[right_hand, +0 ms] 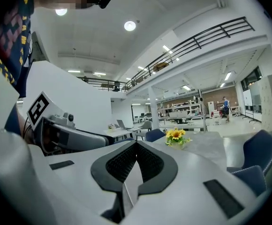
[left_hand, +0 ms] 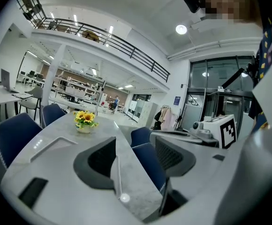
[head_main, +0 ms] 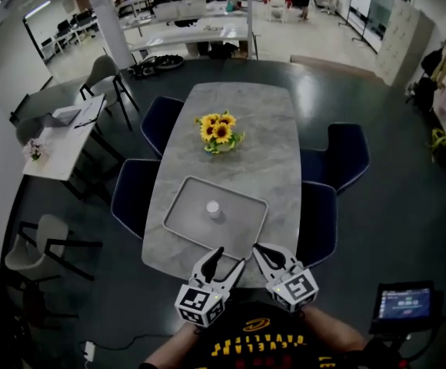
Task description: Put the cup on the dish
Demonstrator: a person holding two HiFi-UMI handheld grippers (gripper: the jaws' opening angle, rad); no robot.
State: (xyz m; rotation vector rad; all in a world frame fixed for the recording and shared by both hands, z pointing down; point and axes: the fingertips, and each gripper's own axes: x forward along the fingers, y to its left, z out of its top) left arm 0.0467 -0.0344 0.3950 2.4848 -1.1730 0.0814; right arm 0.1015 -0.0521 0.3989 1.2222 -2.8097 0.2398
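- The desk (head_main: 242, 121) is a long slab with rounded corners. Its top is pale grey, stone-like and mottled, and runs from near to far.
- Dark blue padded chairs (head_main: 134, 194) with curved backs are tucked in along its left and right sides.
- The dish (head_main: 178, 206) is a flat rectangular tray with rounded corners and a low raised rim. It is light grey and smooth, and lies on the near part of the desk, turned a little askew to the desk's edges.
- The left tool (head_main: 228, 260) is pale plastic with dark ribbed pads. It hangs over the near edge of the desk, just near of the dish's rim, with its jaws spread wide and nothing gripped. Only desk top and a chair show through the gap.
- The right tool (head_main: 265, 250) is just beside it on the right. Its jaws are pressed together and it is empty.
- A bunch of yellow sunflowers (head_main: 219, 131) sits in a small pot at mid-desk, beyond the dish.
- The cup (head_main: 213, 209) is small, white and round. It stands upright about the middle of the dish, beyond both tools and clear of them.
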